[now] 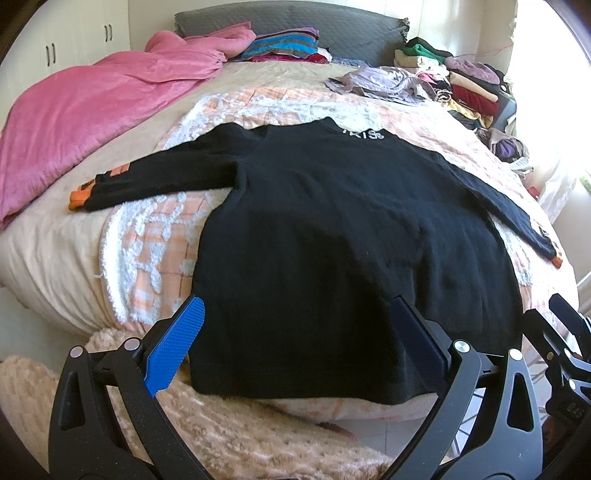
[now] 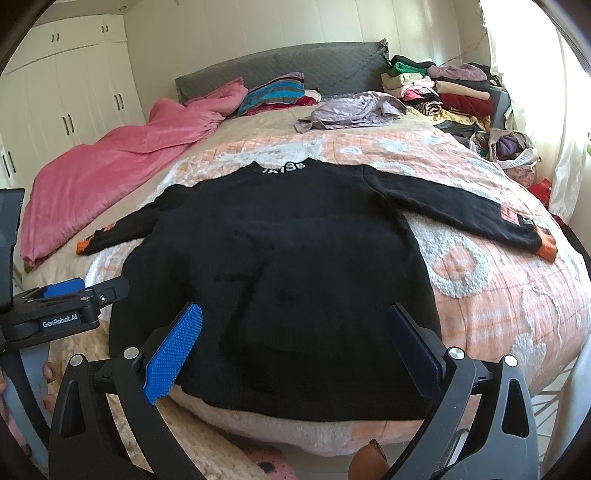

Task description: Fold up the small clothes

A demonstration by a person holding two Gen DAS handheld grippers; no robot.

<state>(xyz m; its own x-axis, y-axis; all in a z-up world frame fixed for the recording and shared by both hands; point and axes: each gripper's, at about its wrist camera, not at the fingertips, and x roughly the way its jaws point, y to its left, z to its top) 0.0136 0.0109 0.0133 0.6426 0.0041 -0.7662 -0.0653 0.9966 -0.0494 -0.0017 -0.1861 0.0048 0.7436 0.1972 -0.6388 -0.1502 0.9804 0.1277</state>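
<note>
While flat, sweater (image 1: 332,229) covers bed (image 1: 55,251).

A sweater (image 1: 332,229) lies flat on the bed (image 1: 55,251), hem at the near edge, sleeves spread left and right. A blanket (image 1: 85,110) lies to its left, piled clothes (image 1: 465,85) behind on the right, near the headboard (image 1: 288,22).

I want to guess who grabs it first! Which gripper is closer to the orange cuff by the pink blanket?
Left. The left gripper hangs over the sweater's hem on the side of that orange cuff; the right gripper hangs over the hem's other side, farther away.
</note>
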